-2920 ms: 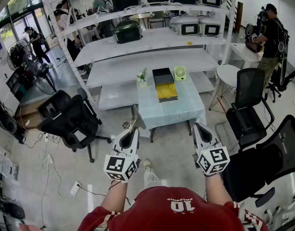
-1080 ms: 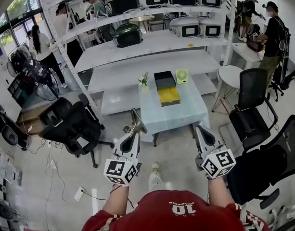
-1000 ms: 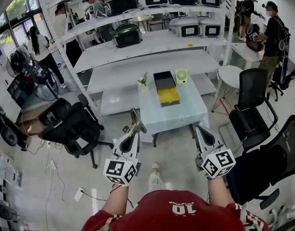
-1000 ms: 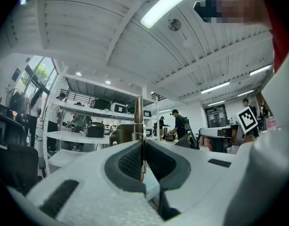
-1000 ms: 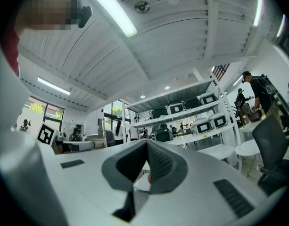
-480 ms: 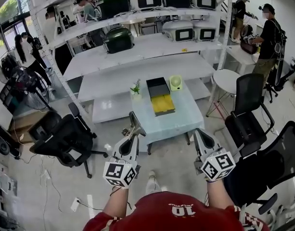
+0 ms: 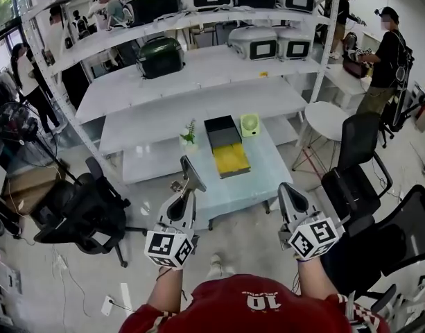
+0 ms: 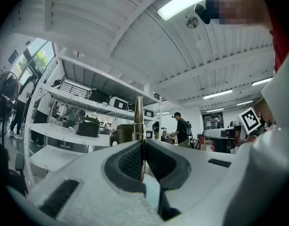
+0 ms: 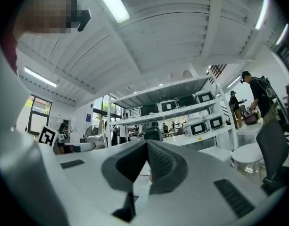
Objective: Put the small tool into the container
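Head view: you stand short of the low table (image 7: 257, 171), with your left gripper (image 7: 186, 191) and right gripper (image 7: 285, 190) raised between you and it.
Left gripper: its jaws are clamped on the small tool (image 7: 191, 175), and the pads press on it from both sides in the left gripper view.
Small tool: a slim metal piece, gripped at its lower end and standing up out of the pads. It is in the air off the table's near left corner and does not touch the table.
Right gripper: the jaws are together with nothing between them, as the right gripper view shows. You hold it off the table's near right corner.
Container (image 7: 222, 128): black, with a yellow section on the side toward you. It sits on the table from the middle to the far edge, well apart from the tool.
Plant (image 7: 189, 132): a small one at the table's far left, just beside the container.
Fan (image 7: 249, 123): small and green, at the table's far edge, right of the container.
Shelving (image 7: 198, 68): white, directly behind the table, carrying green and white appliances.
Chairs: one black office chair (image 7: 80, 210) is left of the table, and another (image 7: 358, 159) is right of it.
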Motion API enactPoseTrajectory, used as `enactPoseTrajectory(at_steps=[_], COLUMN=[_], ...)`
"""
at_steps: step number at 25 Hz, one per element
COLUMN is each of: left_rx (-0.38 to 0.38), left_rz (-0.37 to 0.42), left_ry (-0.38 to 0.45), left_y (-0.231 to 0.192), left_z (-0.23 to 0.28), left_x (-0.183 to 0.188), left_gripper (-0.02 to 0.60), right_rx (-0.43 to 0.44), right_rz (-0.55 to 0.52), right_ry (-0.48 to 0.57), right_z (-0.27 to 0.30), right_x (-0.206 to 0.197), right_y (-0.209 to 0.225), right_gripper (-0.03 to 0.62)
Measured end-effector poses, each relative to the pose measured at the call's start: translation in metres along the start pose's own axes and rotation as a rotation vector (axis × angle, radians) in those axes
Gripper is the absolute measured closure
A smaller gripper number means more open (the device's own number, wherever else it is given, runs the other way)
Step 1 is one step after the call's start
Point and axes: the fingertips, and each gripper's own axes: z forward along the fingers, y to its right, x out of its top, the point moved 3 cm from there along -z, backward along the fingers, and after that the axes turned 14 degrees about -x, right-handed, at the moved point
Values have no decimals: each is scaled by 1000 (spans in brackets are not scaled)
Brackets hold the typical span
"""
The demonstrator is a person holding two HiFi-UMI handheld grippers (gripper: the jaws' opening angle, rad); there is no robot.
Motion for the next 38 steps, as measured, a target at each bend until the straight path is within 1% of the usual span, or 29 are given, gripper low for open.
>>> enactPoseTrajectory(at_steps=[7, 13, 18, 23, 27, 29, 34, 38], left_rx=[-61, -110, -146, -179, -184, -190, -179, -171], left_rz=[-8, 45, 55, 55, 10, 1, -34, -33], left_ry=[-1, 11, 23, 34, 52, 57, 56, 54], left_y=[-64, -109, -141, -164, -176, -180, -194, -201], left_z=[41, 62, 71, 78, 79, 80, 88, 100], left_x=[11, 24, 22, 16, 7, 4, -6, -7], left_gripper=[574, 574, 575, 574, 575, 575, 574, 574], right_rx=[-59, -64, -72, -82, -84, -76, -56, -47], right_rz=[-24, -32, -39, -68, -87, -96, -112, -104], right_ry=[1, 3, -1, -20, -46, -52, -66, -78], right_z=[71, 128, 159, 178, 190, 196, 212, 230], right_x=[8, 8, -2, -13, -21, -23, -31, -37], right_y=[-4, -22, -38, -51, -56, -60, -62, -53], right_gripper=[589, 589, 589, 589, 589, 589, 588, 589])
